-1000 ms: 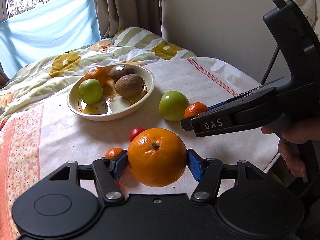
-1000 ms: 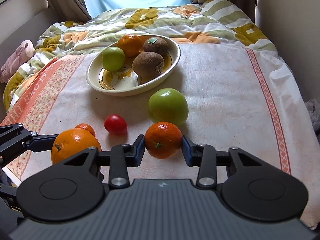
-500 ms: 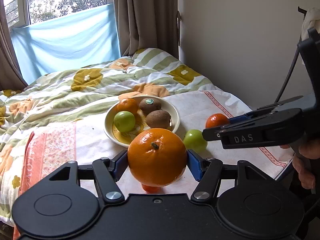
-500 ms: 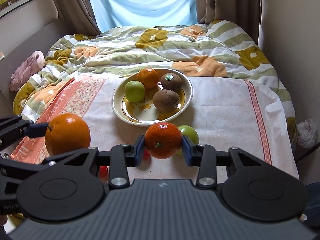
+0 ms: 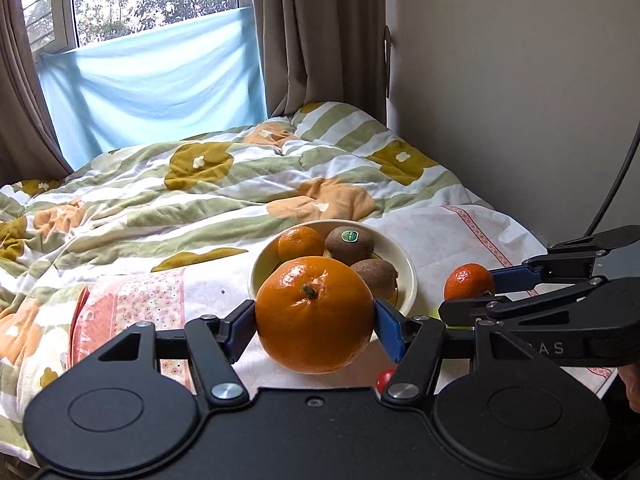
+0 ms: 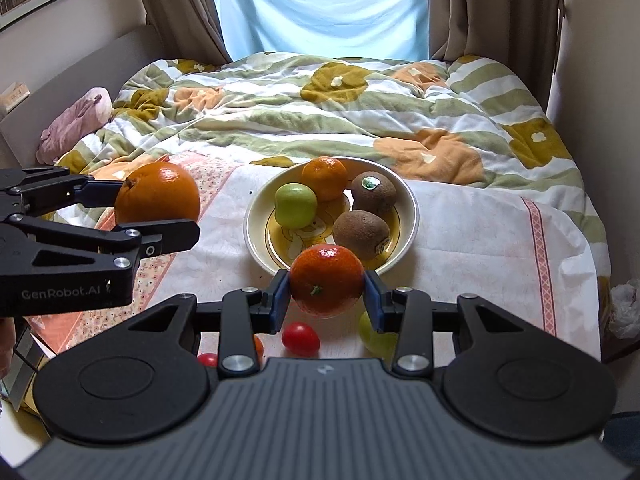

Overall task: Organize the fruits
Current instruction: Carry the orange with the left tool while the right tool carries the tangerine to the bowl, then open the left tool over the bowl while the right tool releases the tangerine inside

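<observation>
Fingers first: left gripper clamped on a big orange, blue pads pressed to either side, opened about halfway to fit it. Right gripper closed much tighter on a small mandarin, pads snug against the peel. Both fruits held clear of the cloth, in the air on the near side of the bowl, orange off to the left of it, mandarin just short of the near rim.

Further out, in the bowl: a green apple, another mandarin, two kiwis, one with a sticker. Room left at the front of the dish, though tight for the big orange.

Below and behind the right gripper, loose on the white cloth: a red tomato, a second red one half hidden, a sliver of something orange by the left finger, and a green fruit mostly covered by the right finger.

Judging by all that, roughly halfway: four pieces in, two in transit, about four left on the cloth. Next step likely lowering both over the bowl and letting go gently, to avoid rolling fruit out.
</observation>
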A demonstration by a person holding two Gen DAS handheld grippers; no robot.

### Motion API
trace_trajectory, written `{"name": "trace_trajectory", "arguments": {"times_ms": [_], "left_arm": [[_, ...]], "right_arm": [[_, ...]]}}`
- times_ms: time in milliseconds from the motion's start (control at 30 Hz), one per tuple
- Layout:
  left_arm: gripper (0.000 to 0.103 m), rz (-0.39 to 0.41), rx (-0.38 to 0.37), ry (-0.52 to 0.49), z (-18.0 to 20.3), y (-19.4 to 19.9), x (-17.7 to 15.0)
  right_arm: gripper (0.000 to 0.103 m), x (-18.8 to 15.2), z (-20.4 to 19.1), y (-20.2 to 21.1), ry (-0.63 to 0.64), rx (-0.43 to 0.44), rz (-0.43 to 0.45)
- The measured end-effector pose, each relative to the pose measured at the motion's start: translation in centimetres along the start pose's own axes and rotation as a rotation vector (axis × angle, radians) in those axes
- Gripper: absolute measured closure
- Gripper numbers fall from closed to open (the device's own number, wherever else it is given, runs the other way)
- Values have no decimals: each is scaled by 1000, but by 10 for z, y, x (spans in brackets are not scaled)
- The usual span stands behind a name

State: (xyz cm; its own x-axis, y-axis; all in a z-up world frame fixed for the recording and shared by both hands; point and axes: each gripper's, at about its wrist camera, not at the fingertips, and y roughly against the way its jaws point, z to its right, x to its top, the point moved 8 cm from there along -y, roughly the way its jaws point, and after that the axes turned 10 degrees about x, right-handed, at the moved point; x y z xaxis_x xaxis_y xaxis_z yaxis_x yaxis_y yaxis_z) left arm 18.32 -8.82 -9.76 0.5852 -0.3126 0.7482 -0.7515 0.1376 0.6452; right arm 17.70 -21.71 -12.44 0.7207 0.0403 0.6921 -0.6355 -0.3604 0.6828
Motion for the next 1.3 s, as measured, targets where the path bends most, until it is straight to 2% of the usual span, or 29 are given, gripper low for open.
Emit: {"name": "trace_trajectory", "arguments": {"times_ms": [233, 500, 767, 833, 900, 967, 1033, 1300], "left_arm": [[36, -62, -6, -8, 4, -55, 12], [36, -181, -29, -23, 16, -114, 1], [36, -262, -22, -33, 22, -143, -10], [35, -262, -20, -45, 24, -145, -12], [31, -250, -11, -50, 24, -144, -10], [14, -243, 15, -52, 21, -142, -6], [9, -240, 25, -59, 16, -140, -3], [2, -227, 28, 18, -6, -117, 0]], "right_arm": [[49, 13, 20, -44, 31, 22, -56], [49, 14, 46, -83, 66, 48, -143], [49, 11, 55, -101, 92, 70, -181], [49, 10, 55, -103, 90, 74, -187], [49, 9, 56, -103, 90, 77, -191], [49, 9, 55, -102, 89, 77, -190], [49, 10, 55, -101, 87, 77, -189], [49, 8, 46, -97, 102, 93, -197]]}}
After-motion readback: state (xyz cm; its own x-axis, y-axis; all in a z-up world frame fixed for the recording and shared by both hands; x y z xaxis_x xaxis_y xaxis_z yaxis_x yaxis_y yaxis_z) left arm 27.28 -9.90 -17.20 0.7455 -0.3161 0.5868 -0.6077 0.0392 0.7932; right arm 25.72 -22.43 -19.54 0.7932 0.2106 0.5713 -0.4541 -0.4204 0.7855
